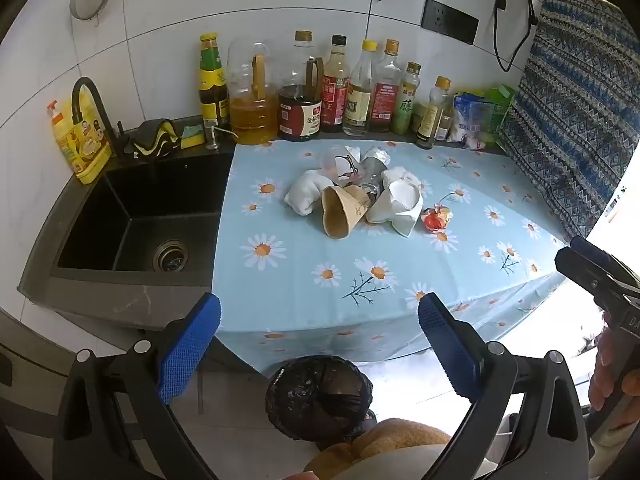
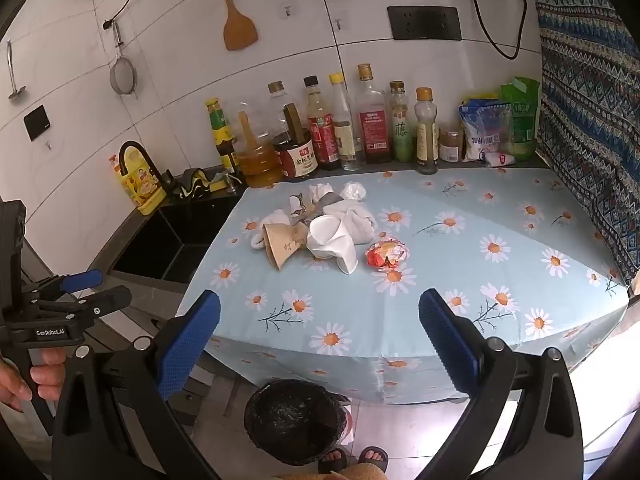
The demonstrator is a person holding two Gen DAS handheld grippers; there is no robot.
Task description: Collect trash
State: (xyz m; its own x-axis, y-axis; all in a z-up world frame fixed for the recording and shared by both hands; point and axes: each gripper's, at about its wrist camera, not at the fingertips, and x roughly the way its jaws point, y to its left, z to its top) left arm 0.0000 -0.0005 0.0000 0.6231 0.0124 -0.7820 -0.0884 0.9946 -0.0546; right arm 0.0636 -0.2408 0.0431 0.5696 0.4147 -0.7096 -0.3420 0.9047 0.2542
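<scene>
The left gripper (image 1: 319, 336) and the right gripper (image 2: 319, 336) both stand wide, with nothing between their blue pads, at the near edge of the table (image 2: 360, 320). Below them on the floor is a bin (image 2: 294, 420) with a black bag. Farther on the table lies the trash: a brown paper cup (image 2: 282, 246), a white cup (image 2: 334, 238), tissues (image 2: 354, 216) and a red wrapper (image 2: 385, 255) to the right.

Both grippers — left gripper (image 1: 320, 344), right gripper (image 2: 320, 344) — have black frames, silver screws and blue textured pads (image 2: 188, 344); one handle reads "GenRoboLAI".
</scene>
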